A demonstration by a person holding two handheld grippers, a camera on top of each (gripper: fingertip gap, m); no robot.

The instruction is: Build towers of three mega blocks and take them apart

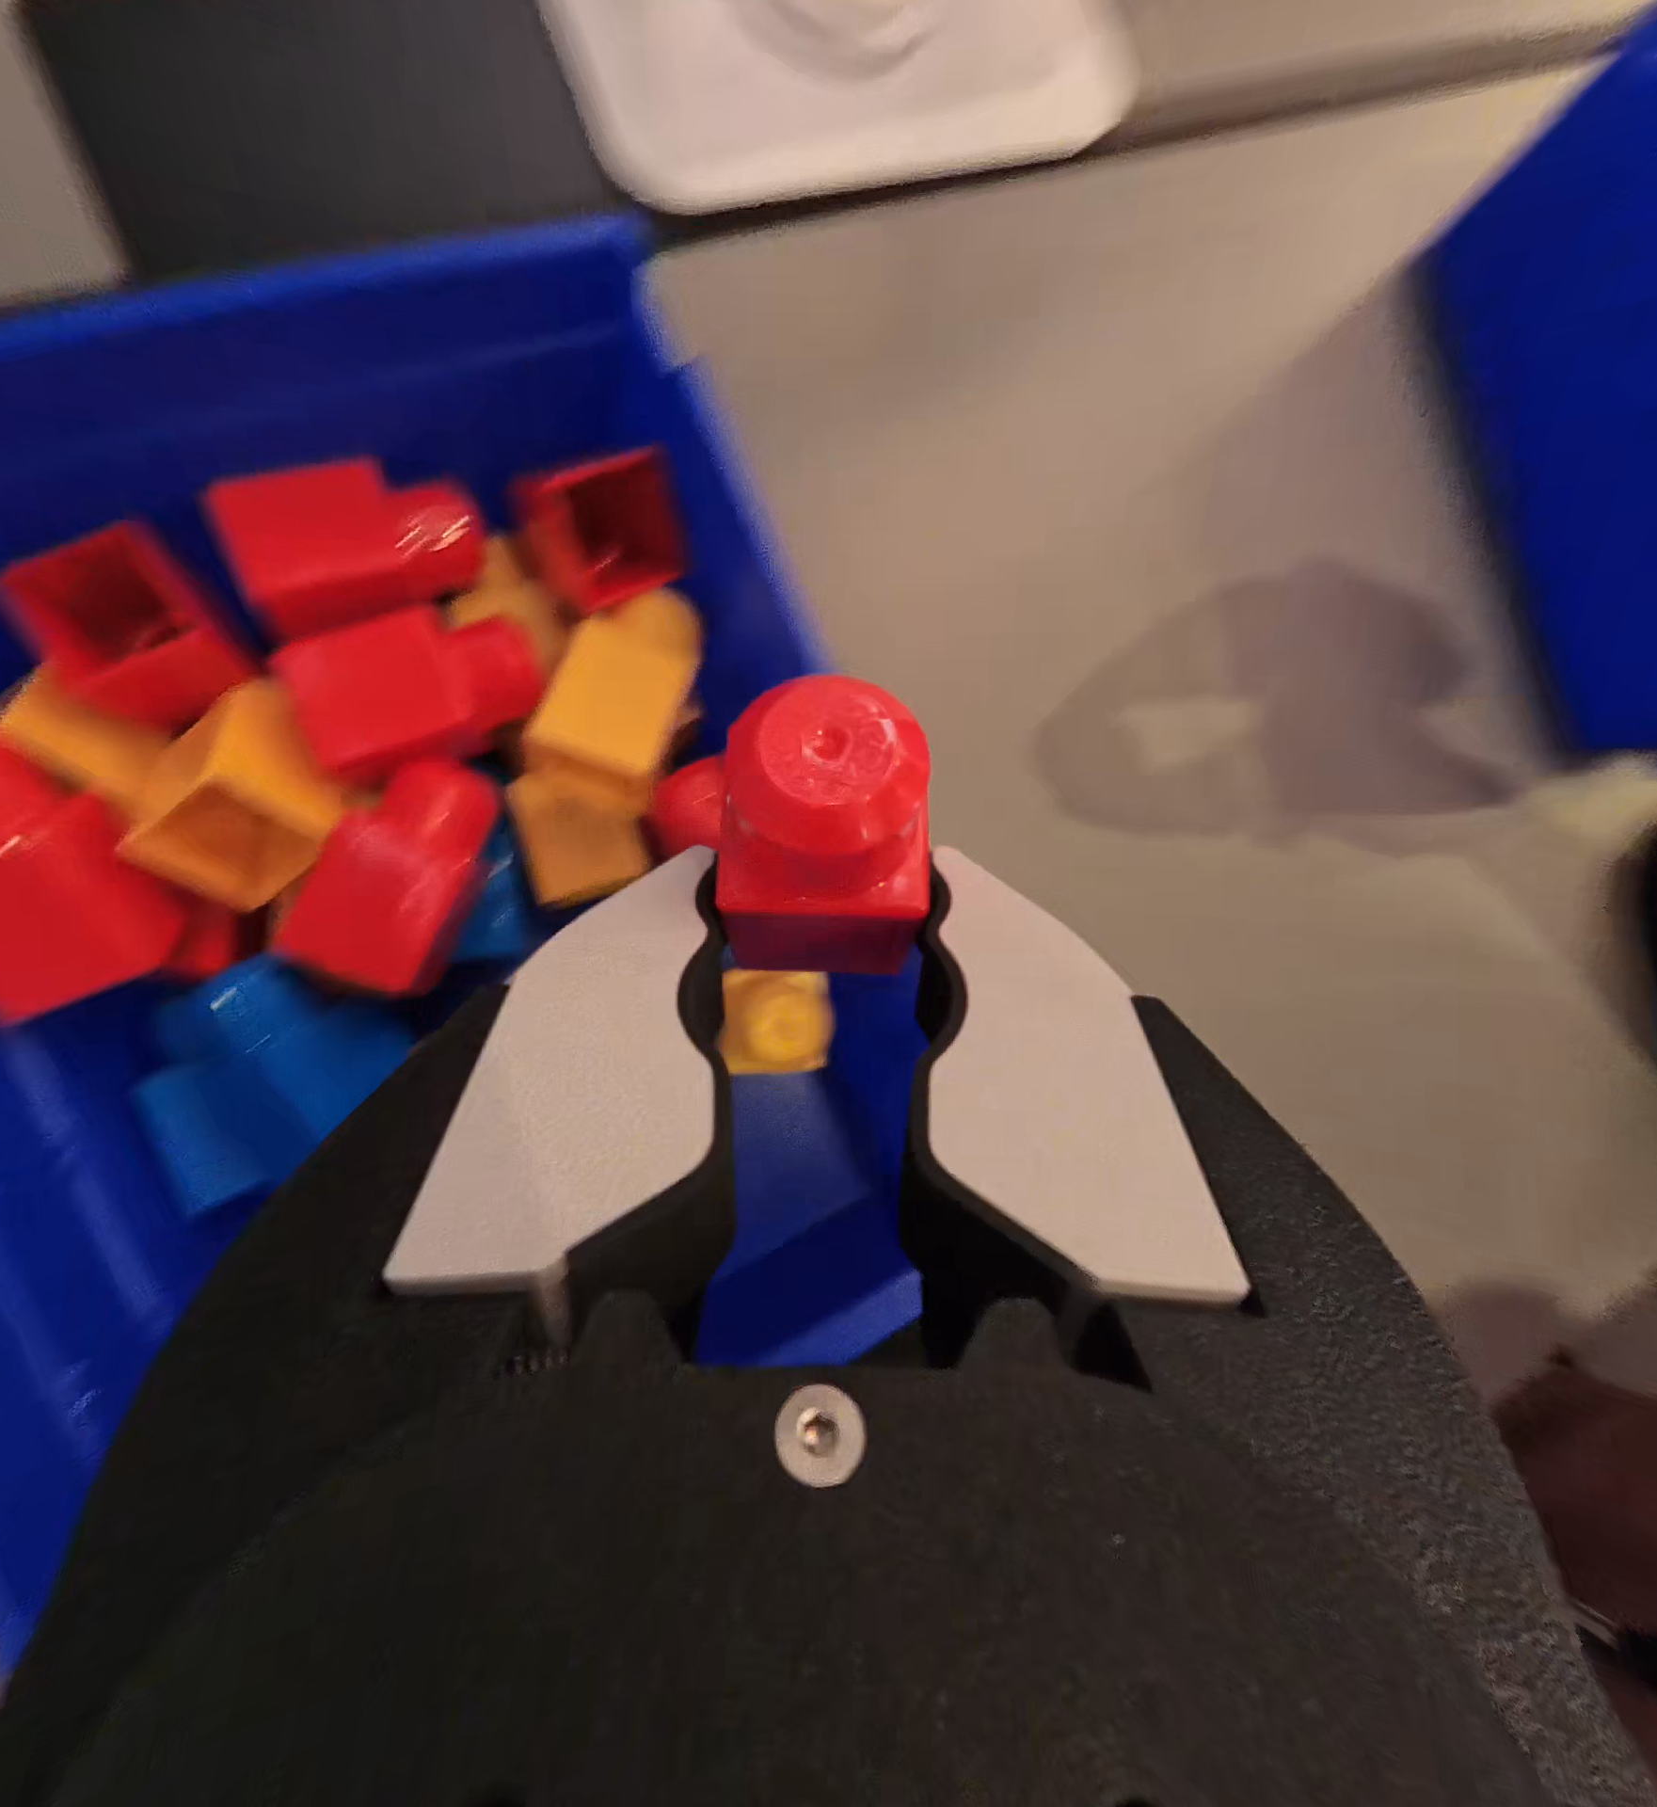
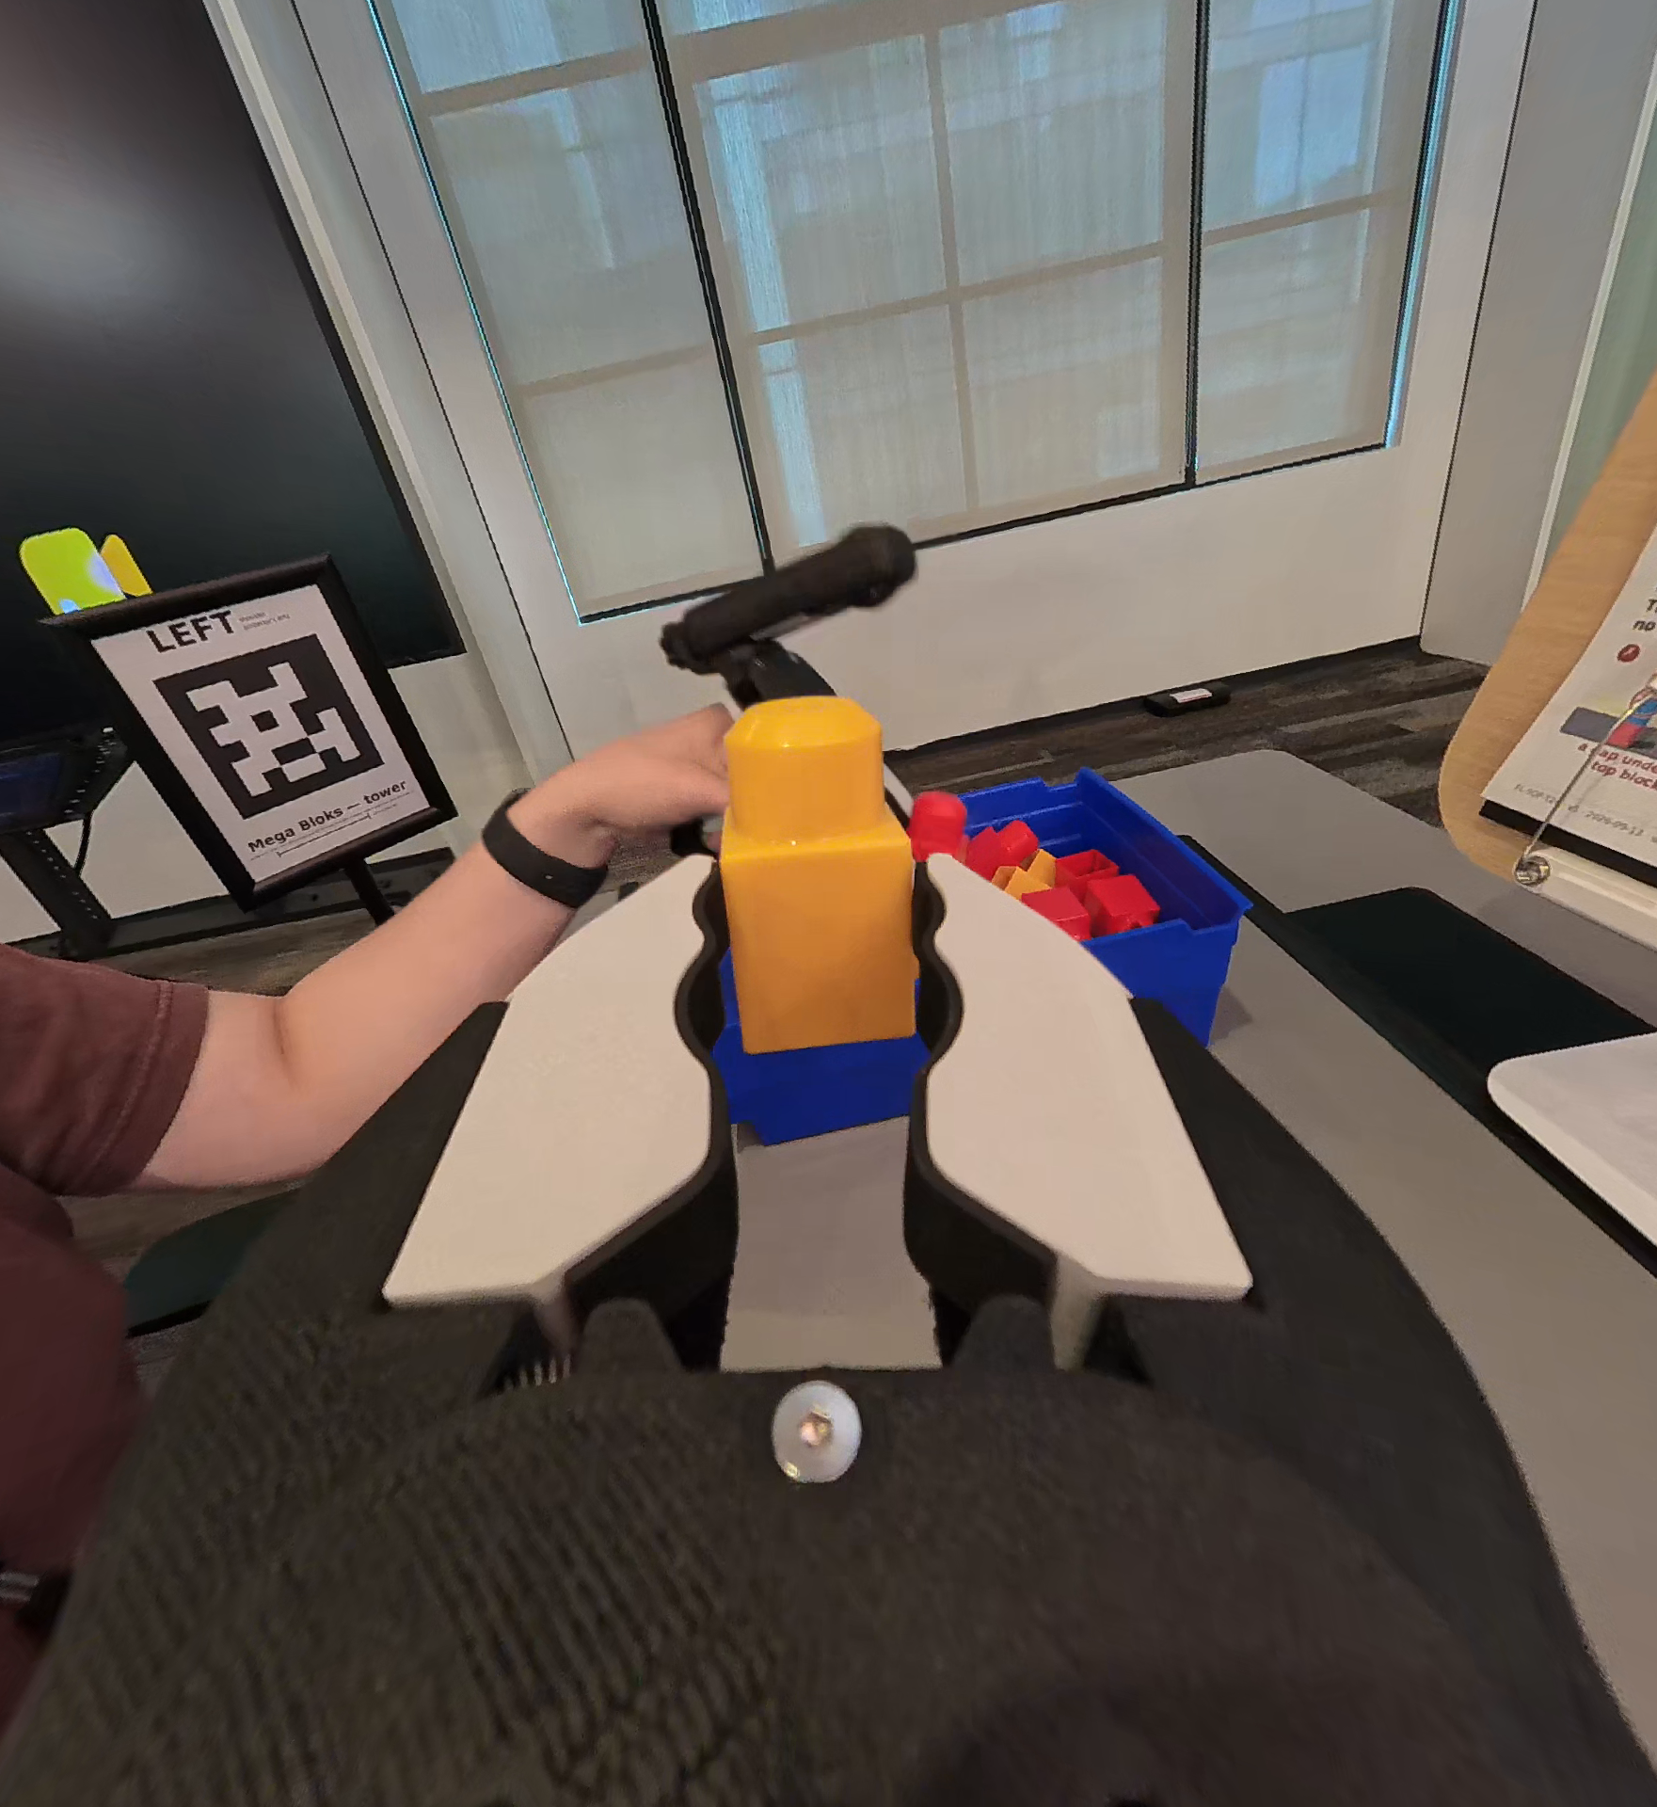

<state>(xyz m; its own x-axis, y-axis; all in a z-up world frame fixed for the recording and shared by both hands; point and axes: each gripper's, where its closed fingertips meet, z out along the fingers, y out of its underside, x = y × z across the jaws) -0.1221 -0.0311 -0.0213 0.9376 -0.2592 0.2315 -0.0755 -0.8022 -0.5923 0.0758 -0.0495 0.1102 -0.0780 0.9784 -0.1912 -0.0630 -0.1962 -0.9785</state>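
Gripping a red block (image 1: 819,860) at centre frame, the left gripper (image 1: 822,909) has both black pads pressed on the block's square base, stud pointing up twd the camera; jaws only as wide as the block. Behind and left of it, a blue bin (image 1: 394,323) fills the left half of the left wrist view, w/ a loose pile of red, orange and blue blocks (image 1: 316,743) inside, blurred. A 2nd blue bin (image 1: 1606,440) shows at the right edge, grey table (image 1: 1049,469) between them.

In the right wrist view, the right gripper (image 2: 819,939) is clamped on an orange block (image 2: 814,880) at centre, pads tight on both sides, stud up, block upright. Just behind it sits a blue bin (image 2: 1166,958) w/ red and orange blocks, centre-right. The person's left hand (image 2: 629,782) is mid-left, w/ a black wristband (image 2: 541,860), holding the other tool above that bin. A framed sign (image 2: 257,724) stands at left.
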